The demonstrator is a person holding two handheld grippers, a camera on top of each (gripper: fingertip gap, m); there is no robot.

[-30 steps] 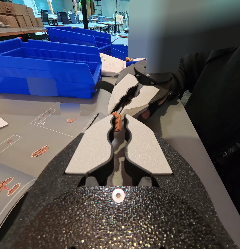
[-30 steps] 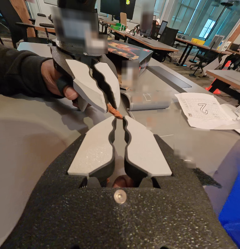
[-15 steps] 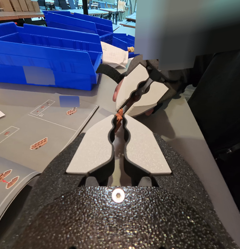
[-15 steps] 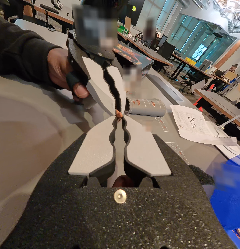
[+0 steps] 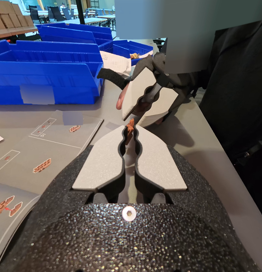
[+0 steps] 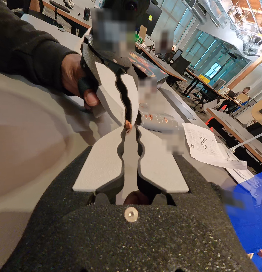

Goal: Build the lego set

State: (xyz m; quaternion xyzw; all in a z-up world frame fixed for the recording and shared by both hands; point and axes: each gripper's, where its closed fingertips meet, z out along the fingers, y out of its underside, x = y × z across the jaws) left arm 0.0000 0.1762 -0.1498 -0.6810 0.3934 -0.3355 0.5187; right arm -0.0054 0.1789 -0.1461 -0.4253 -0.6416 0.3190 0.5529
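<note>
**Orange-brown brick piece clamped in the left gripper, right gripper's tips apart around its end**

Left wrist view: in the middle of the frame the left gripper [image 5: 129,129] has its grey fingers closed on a small orange-brown plastic brick piece [image 5: 129,133], which stands on edge between the tips with its upper end poking out beyond them. Just above, the right gripper [image 5: 132,117] points down at that free end, its two grey fingertips [image 5: 124,116] spread, no pad visibly pressing. At left lies an open grey instruction booklet [image 5: 54,147] on the grey table [image 5: 193,132]; blue plastic bins [image 5: 46,76] fill the upper left.

Right wrist view: the right gripper [image 6: 129,129] sits centre frame with a clear gap between its fingers; the brick piece [image 6: 128,125] shows at the tips, near the left-hand finger. The left gripper [image 6: 127,117] comes down from above, clamped on it. A printed white sheet [image 6: 203,145] lies at right.

Judging by this, the piece is held by one gripper only, clear of the table.
</note>
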